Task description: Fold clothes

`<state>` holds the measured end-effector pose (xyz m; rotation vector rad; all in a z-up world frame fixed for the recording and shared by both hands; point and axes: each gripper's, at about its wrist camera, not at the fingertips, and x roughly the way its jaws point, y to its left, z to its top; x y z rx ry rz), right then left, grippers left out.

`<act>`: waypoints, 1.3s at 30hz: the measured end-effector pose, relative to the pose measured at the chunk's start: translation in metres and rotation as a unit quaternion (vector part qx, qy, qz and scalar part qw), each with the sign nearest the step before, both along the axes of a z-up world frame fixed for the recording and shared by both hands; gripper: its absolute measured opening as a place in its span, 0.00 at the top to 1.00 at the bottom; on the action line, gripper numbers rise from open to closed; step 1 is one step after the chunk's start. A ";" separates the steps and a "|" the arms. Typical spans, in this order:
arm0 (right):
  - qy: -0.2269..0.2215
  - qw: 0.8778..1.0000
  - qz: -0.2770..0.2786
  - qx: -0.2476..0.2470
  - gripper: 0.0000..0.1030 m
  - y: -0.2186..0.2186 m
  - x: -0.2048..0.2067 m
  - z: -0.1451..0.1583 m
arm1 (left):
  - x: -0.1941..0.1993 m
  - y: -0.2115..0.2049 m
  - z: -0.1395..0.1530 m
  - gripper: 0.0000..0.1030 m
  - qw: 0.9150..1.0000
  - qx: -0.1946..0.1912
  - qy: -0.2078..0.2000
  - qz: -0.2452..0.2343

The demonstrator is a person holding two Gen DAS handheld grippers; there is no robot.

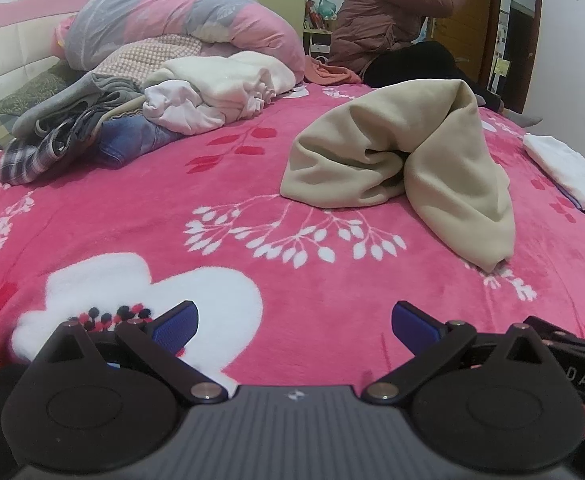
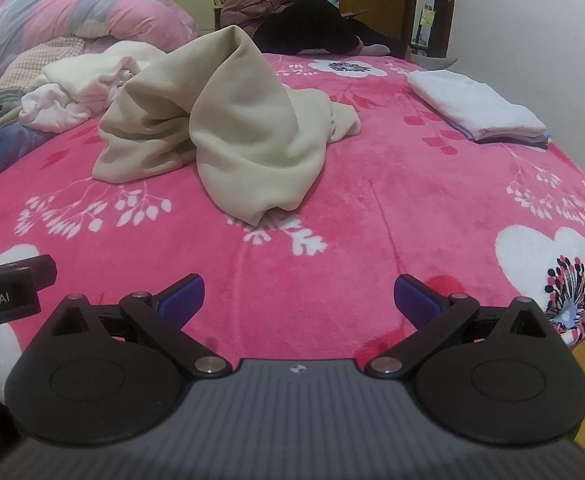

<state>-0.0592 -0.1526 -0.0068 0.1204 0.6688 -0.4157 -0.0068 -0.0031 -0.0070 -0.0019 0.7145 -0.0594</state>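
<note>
A crumpled beige garment point(image 1: 404, 152) point(image 2: 228, 120) lies heaped in the middle of the pink flowered bed cover point(image 1: 172, 200) point(image 2: 412, 208). My left gripper point(image 1: 294, 320) hovers low over the near edge of the bed, open, with nothing between its blue pads, well short of the garment. My right gripper point(image 2: 298, 294) is also open and empty, at the near edge, in front of the garment's hanging tip. The left gripper's body point(image 2: 8, 292) shows at the left edge of the right wrist view.
A pile of unfolded clothes point(image 1: 104, 120) point(image 2: 64, 84) lies at the back left, under a rolled pink and grey duvet point(image 1: 180, 20) point(image 2: 72, 12). Folded white clothes point(image 1: 568, 172) point(image 2: 476, 108) are stacked at the right. A person point(image 1: 396, 20) point(image 2: 292, 8) sits on the far edge.
</note>
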 end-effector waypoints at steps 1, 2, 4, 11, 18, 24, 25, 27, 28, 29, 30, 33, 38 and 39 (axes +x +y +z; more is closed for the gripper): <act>0.000 1.000 0.000 0.000 0.01 0.000 0.000 0.000 | 0.000 0.000 0.000 0.00 1.000 0.000 0.000 0.000; 0.000 1.000 0.000 0.000 0.01 0.000 0.000 0.000 | -0.001 0.000 0.001 0.00 1.000 0.000 0.000 0.000; -0.001 1.000 -0.001 0.000 0.01 0.000 -0.001 0.001 | -0.001 0.000 0.001 0.00 1.000 0.001 0.000 -0.001; -0.002 1.000 -0.002 -0.001 0.01 0.000 -0.002 0.000 | -0.002 -0.002 0.000 0.00 1.000 0.004 0.000 0.000; -0.002 1.000 -0.004 0.001 0.01 -0.002 -0.003 0.000 | -0.003 -0.002 0.001 0.00 1.000 0.006 -0.001 -0.003; -0.002 1.000 -0.004 0.003 0.01 -0.001 -0.004 -0.001 | -0.003 -0.001 -0.001 0.00 1.000 0.007 0.001 -0.004; -0.002 1.000 -0.004 0.003 0.01 -0.001 -0.004 -0.001 | -0.003 -0.001 -0.001 0.00 1.000 0.007 0.002 -0.004; -0.001 1.000 -0.004 0.004 0.01 -0.001 -0.004 -0.002 | -0.003 -0.001 -0.001 0.00 1.000 0.008 0.003 -0.004; -0.001 1.000 -0.004 0.005 0.01 -0.001 -0.004 -0.002 | -0.003 -0.001 -0.001 0.00 1.000 0.008 0.002 -0.004; -0.001 1.000 -0.004 0.005 0.01 -0.001 -0.004 -0.002 | -0.003 -0.001 -0.001 0.00 1.000 0.008 0.003 -0.004; -0.001 1.000 -0.004 0.006 0.01 -0.001 -0.004 -0.002 | -0.003 -0.001 -0.001 0.00 1.000 0.008 0.003 -0.004; -0.001 1.000 -0.005 0.008 0.01 -0.001 -0.004 -0.002 | -0.003 -0.002 -0.002 0.00 1.000 0.009 0.003 -0.005; -0.001 1.000 -0.005 0.008 0.01 -0.001 -0.003 -0.003 | -0.003 -0.001 -0.003 0.00 1.000 0.010 0.005 -0.007; -0.001 1.000 -0.005 0.008 0.01 -0.001 -0.003 -0.003 | -0.003 -0.001 -0.003 0.00 1.000 0.010 0.005 -0.007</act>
